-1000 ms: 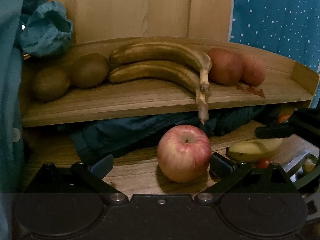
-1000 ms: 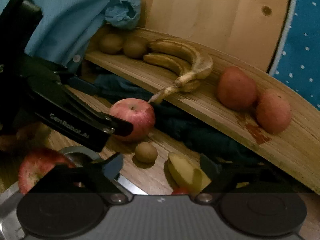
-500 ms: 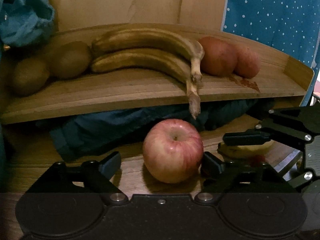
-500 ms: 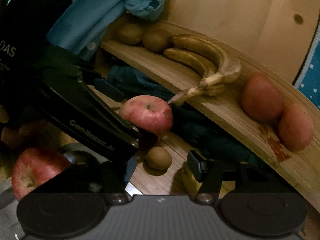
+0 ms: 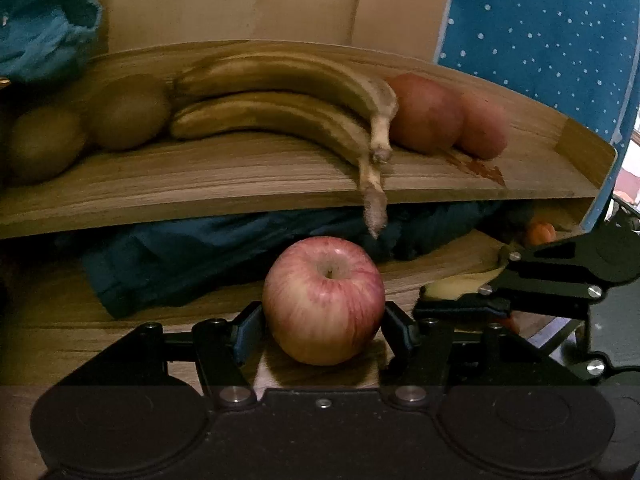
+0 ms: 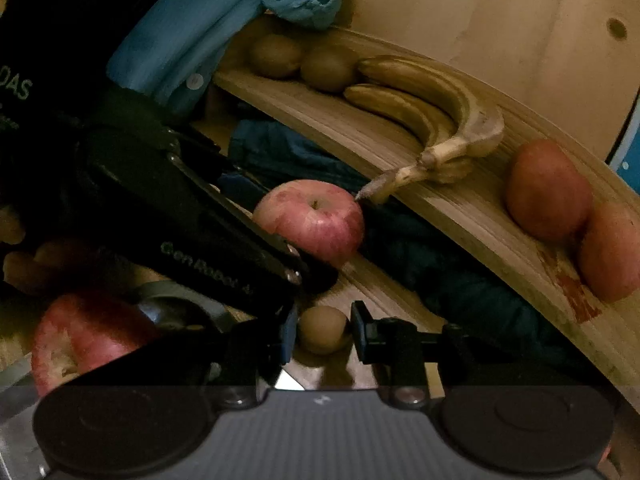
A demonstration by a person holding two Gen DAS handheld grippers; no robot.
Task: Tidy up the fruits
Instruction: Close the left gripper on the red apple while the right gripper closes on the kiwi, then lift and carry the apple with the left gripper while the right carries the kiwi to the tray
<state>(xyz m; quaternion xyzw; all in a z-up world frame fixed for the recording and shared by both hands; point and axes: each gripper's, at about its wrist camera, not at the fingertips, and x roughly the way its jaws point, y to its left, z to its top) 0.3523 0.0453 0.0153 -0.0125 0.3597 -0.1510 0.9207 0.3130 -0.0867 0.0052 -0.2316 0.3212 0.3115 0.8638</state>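
Observation:
A red-and-yellow apple (image 5: 324, 300) stands on the lower wooden board. My left gripper (image 5: 324, 320) has a pad against each of its sides, and the jaws are closing on it. The right wrist view shows the same apple (image 6: 312, 220) behind the left gripper's black body (image 6: 192, 216). A small brown kiwi (image 6: 322, 330) lies on the board between my right gripper's (image 6: 322, 330) pads. Those jaws are closing too, and the pads reach the kiwi's sides. On the wooden shelf (image 5: 240, 184) above lie two kiwis (image 5: 128, 116), two bananas (image 5: 280, 92) and two red apples (image 5: 428, 112).
Dark blue cloth (image 5: 192, 260) is stuffed under the shelf, and light blue cloth (image 5: 44, 32) hangs at upper left. A cut apple (image 6: 84, 336) sits in a metal dish at lower left. A pale fruit piece (image 5: 456, 286) lies beside the right gripper's arm (image 5: 560, 280).
Both grippers' jaws have come together, the left pair onto the apple's sides and the right pair onto the small kiwi. Neither hand has travelled much, and both views have tilted slightly.

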